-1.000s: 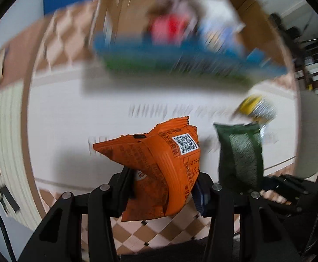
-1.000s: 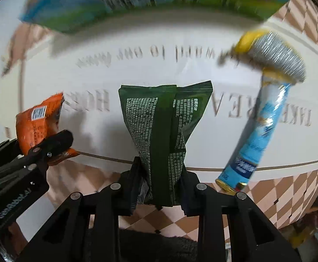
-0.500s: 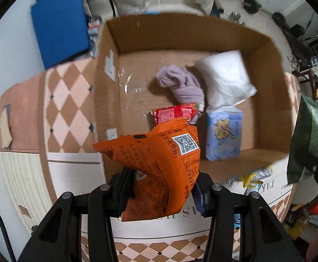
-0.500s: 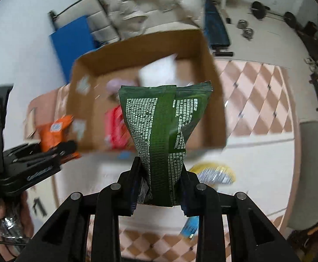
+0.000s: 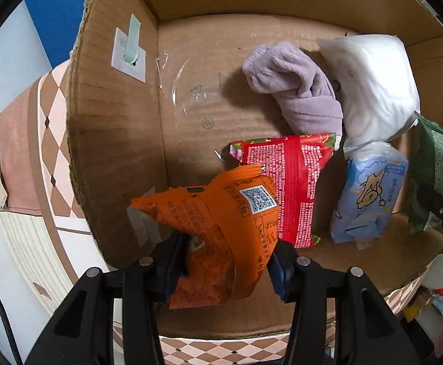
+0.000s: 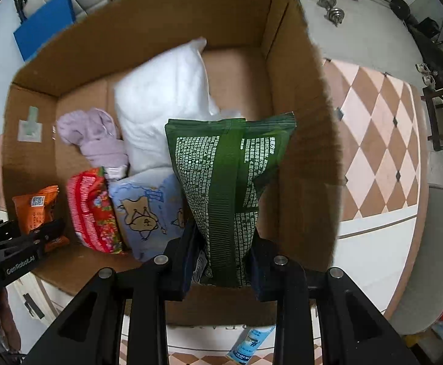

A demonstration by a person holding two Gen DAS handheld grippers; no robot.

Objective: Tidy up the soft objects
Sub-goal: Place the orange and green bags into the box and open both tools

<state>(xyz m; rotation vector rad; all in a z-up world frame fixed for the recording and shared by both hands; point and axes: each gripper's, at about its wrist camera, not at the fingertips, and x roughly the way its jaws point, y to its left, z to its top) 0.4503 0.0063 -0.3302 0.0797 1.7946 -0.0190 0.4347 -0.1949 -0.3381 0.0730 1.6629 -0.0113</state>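
My left gripper (image 5: 226, 269) is shut on an orange snack packet (image 5: 218, 231) and holds it over the near left part of an open cardboard box (image 5: 111, 140). My right gripper (image 6: 221, 263) is shut on a green snack packet (image 6: 230, 188) held over the box's near right part (image 6: 300, 140). Inside the box lie a red packet (image 5: 288, 188), a light blue tissue pack (image 5: 370, 194), a lilac cloth (image 5: 294, 94) and a white pillow (image 5: 373, 85). The green packet shows at the right edge of the left wrist view (image 5: 434, 173); the orange packet shows at the left of the right wrist view (image 6: 38, 210).
The box stands on a white mat (image 6: 370, 243) over a checkered brown and pink floor (image 6: 379, 127). A blue tube (image 6: 248, 343) lies on the mat below the box. A blue panel (image 6: 44, 27) leans behind the box. Dumbbells (image 6: 334, 9) lie far right.
Both grippers have lifted from the mat and moved forward over the box with their packets. The box interior now fills both views.
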